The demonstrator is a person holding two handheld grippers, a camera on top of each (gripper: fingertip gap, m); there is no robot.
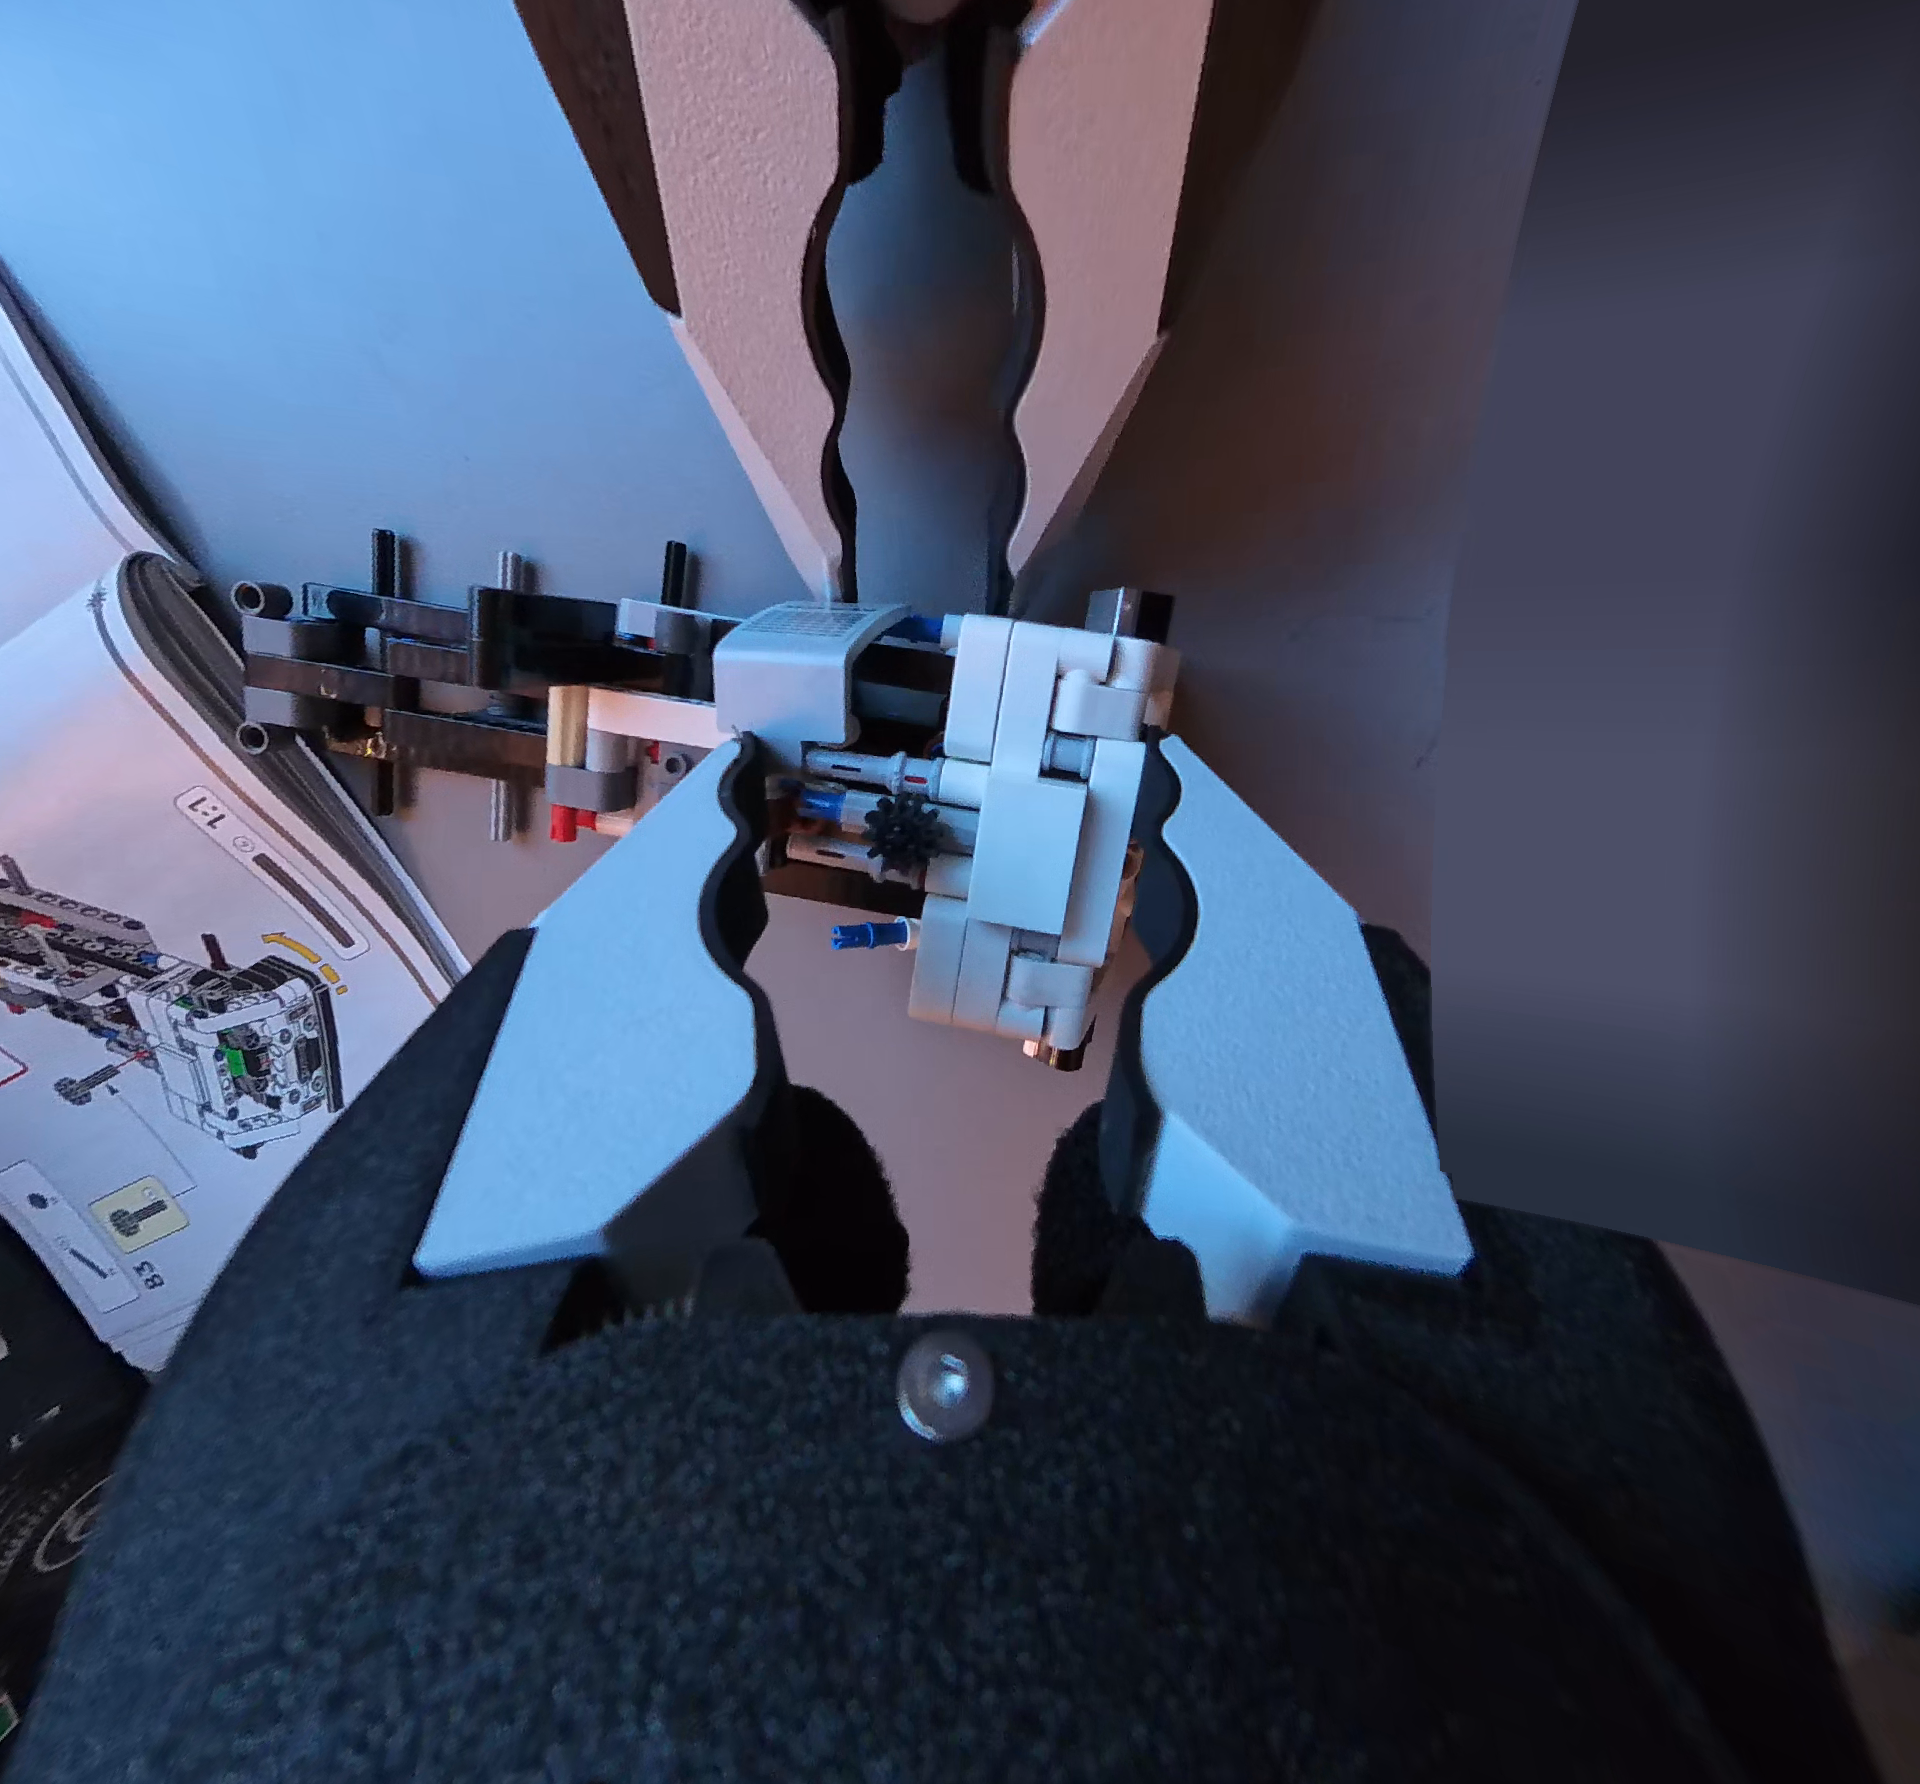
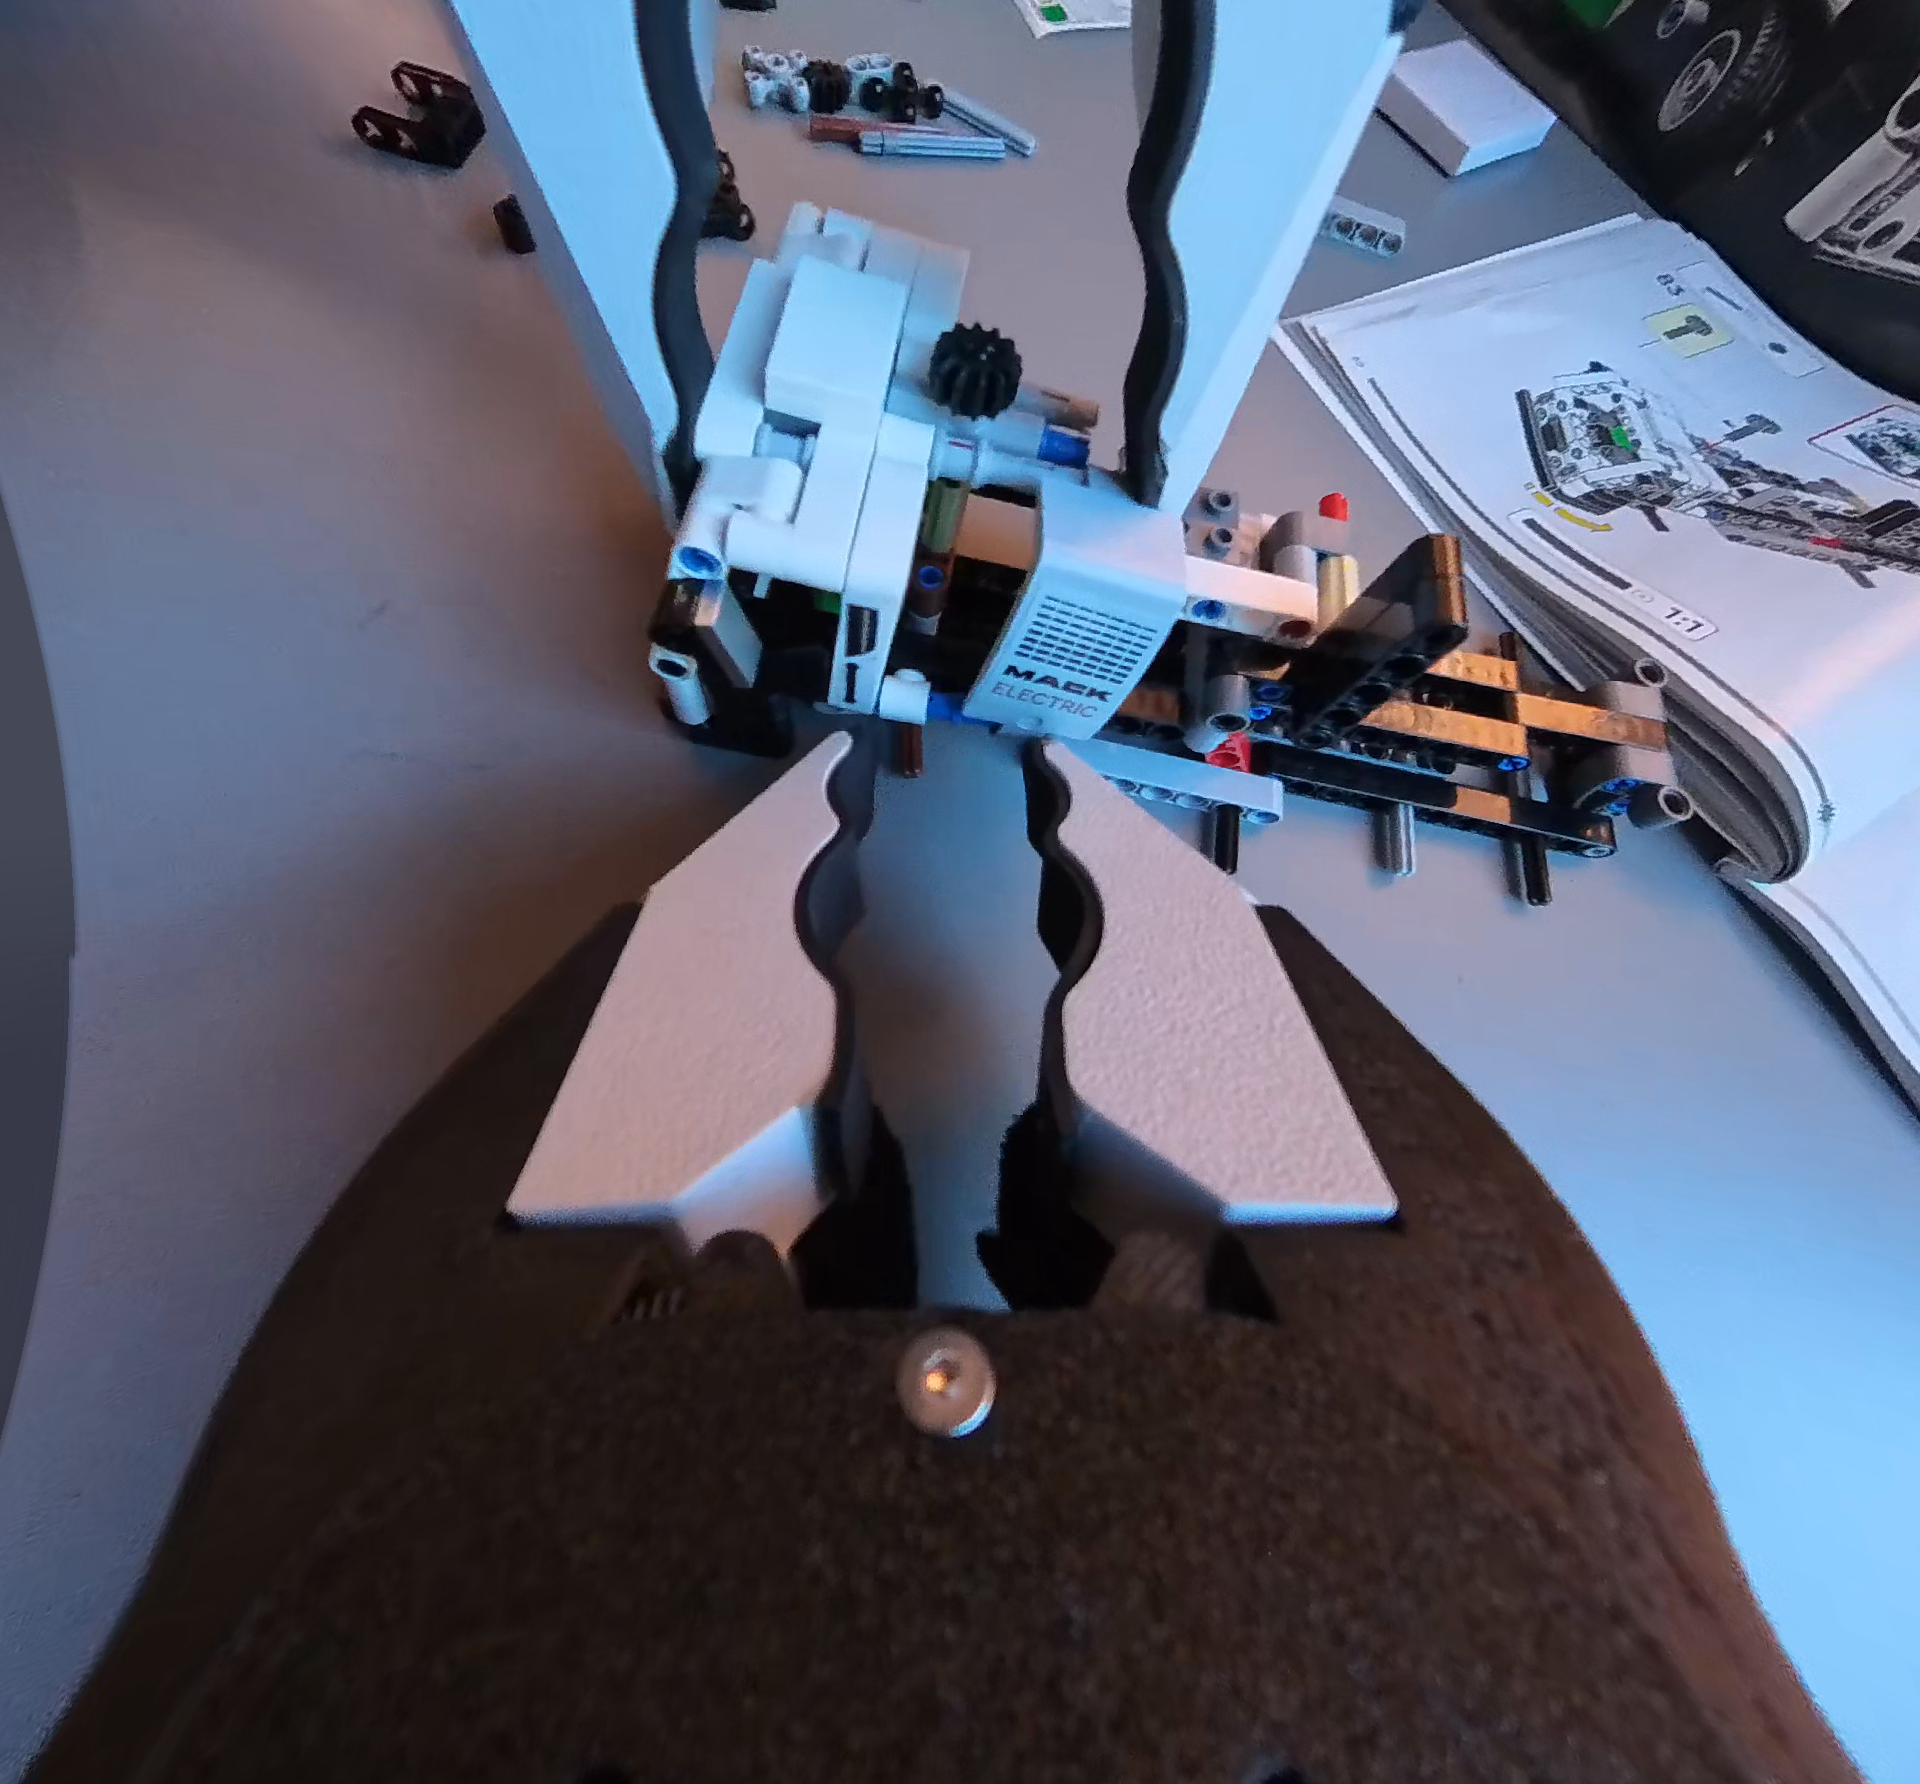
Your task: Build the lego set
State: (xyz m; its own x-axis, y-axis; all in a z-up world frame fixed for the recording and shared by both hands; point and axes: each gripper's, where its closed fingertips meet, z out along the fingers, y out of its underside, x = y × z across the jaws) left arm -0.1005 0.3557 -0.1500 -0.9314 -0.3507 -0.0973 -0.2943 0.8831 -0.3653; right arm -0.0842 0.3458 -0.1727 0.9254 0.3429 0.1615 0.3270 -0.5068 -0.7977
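A partly built lego truck lies on the grey table, with a white cab, a grey grille panel, a black gear and a long black chassis. My left gripper straddles the cab, its fingertips pressed on the cab's two sides. My right gripper faces it from the other side, slightly open and empty. Its tips flank a small brown pin that sticks out under the panel.
An open instruction booklet lies under the chassis end. Loose axles and connectors and black brackets lie beyond the cab. The dark set box and a small white box stand at the far right. Left and right tips are no more than a few centimetres apart.
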